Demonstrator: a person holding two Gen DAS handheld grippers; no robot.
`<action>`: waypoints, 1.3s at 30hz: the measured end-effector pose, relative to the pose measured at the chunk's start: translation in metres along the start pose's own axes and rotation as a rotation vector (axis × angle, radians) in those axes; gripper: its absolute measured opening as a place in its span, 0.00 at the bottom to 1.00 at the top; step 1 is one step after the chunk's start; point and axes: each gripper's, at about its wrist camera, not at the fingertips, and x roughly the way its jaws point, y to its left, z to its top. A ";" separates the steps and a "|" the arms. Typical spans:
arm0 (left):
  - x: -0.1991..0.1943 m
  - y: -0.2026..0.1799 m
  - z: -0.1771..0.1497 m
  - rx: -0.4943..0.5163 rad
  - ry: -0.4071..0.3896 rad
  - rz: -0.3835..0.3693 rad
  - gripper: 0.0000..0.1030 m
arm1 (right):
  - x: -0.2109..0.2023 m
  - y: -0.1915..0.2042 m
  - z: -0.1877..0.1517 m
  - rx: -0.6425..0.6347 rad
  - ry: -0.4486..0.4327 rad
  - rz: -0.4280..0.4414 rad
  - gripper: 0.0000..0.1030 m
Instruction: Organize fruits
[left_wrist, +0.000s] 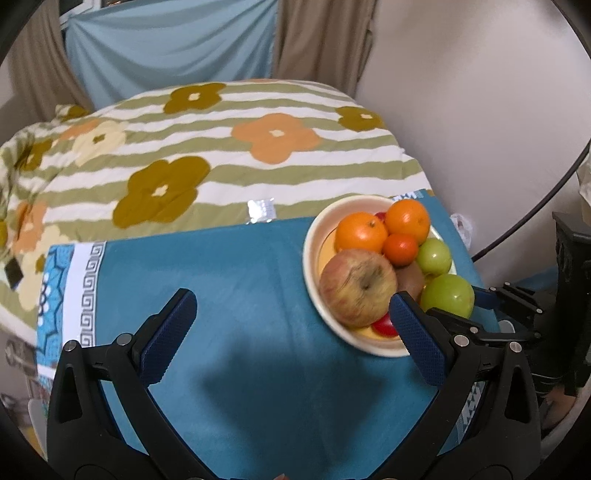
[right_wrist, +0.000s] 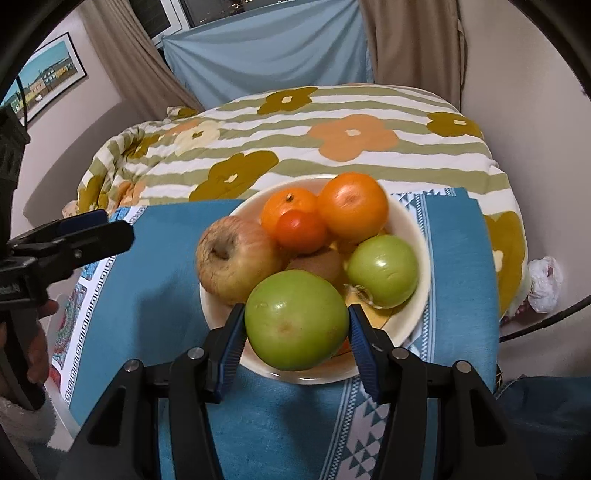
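Note:
A cream bowl (left_wrist: 310, 254) (right_wrist: 424, 236) sits on a blue cloth (left_wrist: 240, 280) and holds a reddish apple (left_wrist: 356, 288) (right_wrist: 232, 258), two oranges (left_wrist: 360, 230) (right_wrist: 351, 206), a small tangerine (left_wrist: 400, 249) (right_wrist: 301, 229), a kiwi (right_wrist: 317, 264), a smaller green apple (left_wrist: 435, 256) (right_wrist: 384, 269) and a red fruit (left_wrist: 384, 326). My right gripper (right_wrist: 297, 325) is shut on a large green apple (right_wrist: 297, 319) (left_wrist: 447, 295) at the bowl's near edge. My left gripper (left_wrist: 291, 310) is open and empty, left of the bowl, its right finger (left_wrist: 413, 332) in front of the rim.
A bed with a striped flower quilt (left_wrist: 221, 147) (right_wrist: 332, 147) lies behind the cloth. Curtains and a light blue sheet (left_wrist: 166, 48) hang at the back. A wall stands to the right. A white plastic bag (right_wrist: 545, 278) lies at the right.

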 end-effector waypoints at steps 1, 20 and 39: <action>-0.001 0.001 -0.001 -0.003 0.002 0.004 1.00 | 0.002 0.000 -0.001 0.001 0.000 -0.003 0.49; -0.033 0.006 -0.033 -0.067 -0.024 0.051 1.00 | -0.022 0.011 -0.005 -0.073 -0.079 -0.035 0.91; -0.213 0.054 -0.081 -0.035 -0.269 0.211 1.00 | -0.160 0.115 -0.023 0.004 -0.265 -0.135 0.91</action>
